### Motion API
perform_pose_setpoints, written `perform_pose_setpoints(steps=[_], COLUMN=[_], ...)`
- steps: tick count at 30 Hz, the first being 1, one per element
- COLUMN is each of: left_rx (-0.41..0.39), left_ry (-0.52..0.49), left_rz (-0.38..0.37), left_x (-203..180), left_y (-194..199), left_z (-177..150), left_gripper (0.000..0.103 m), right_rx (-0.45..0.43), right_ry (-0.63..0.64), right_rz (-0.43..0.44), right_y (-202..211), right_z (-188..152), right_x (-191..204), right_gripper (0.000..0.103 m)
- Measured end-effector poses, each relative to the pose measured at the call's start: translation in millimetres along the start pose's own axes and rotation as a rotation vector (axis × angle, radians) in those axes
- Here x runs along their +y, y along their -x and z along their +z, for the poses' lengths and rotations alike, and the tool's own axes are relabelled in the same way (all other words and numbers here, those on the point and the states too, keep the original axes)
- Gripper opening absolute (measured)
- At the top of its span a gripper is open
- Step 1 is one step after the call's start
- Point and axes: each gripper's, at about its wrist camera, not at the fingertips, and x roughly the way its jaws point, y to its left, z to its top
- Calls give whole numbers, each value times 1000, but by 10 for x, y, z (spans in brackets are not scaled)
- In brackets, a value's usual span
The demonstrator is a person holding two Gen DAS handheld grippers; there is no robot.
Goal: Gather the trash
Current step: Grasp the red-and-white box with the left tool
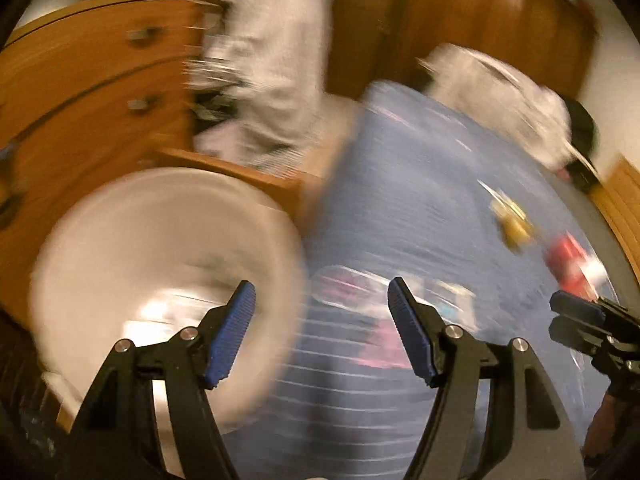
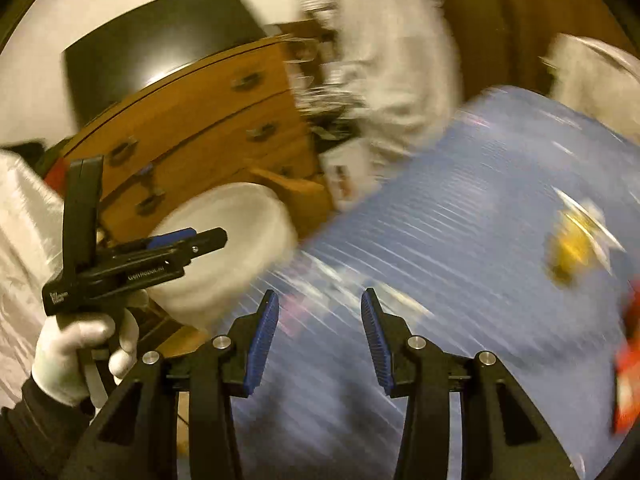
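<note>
beside the blue striped bed cover stands a white round bin, against a wooden dresser; its contents are too blurred to tell. on the cover lie a yellow wrapper, a red packet and a clear pink-tinted wrapper. left gripper and right gripper both stand with jaws apart, holding nothing.

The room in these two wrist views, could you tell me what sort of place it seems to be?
Probably a bedroom, though motion blur limits certainty: a bed with a blue striped cover, a wooden chest of drawers beside it, and pale garments hanging in front of dark wooden doors.
</note>
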Motion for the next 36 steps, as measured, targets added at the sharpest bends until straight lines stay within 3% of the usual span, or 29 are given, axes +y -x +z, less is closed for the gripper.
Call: perform_pose_setpoints(steps=[4, 9, 15, 19, 22, 25, 28, 33, 36], left_rx=[96, 203, 173, 180, 236, 256, 230, 228, 201], left_ry=[-171, -252, -312, -329, -298, -214, -125, -3, 2], left_rz=[-161, -338, -449, -440, -376, -392, -389, -251, -223], left_x=[-1056, -2124, -3310, -3768, -3746, -3391, -2906, -2056, -1931], left_y=[-362, -692, -816, -999, -1290, -1365, -1258, -1224, -1062], left_z=[-255, -420, -288, -190, -175, -177, -125, -158, -153], left_gripper=[68, 71, 72, 74, 75, 92, 92, 91, 91], right_rx=[-17, -87, -158, -164, -165, -168, -176, -186, -187], right_ry=[-142, -302, -404, -433, -453, -459, -454, -441, -442], right_rz=[-143, -260, -303, -294, -277, -262, -237, -217, -215], right_y=[677, 1376, 1842, 1926, 1963, 1859, 1789, 1761, 1758], right_z=[-647, -1264, -1667, -1821, -1943, -1863, -1780, -1723, -1736], right_x=[-910, -1760, -2366, -2530, -2645, -2547, -2543, -2470, -2462], right_gripper=[45, 45, 45, 45, 45, 45, 46, 53, 56])
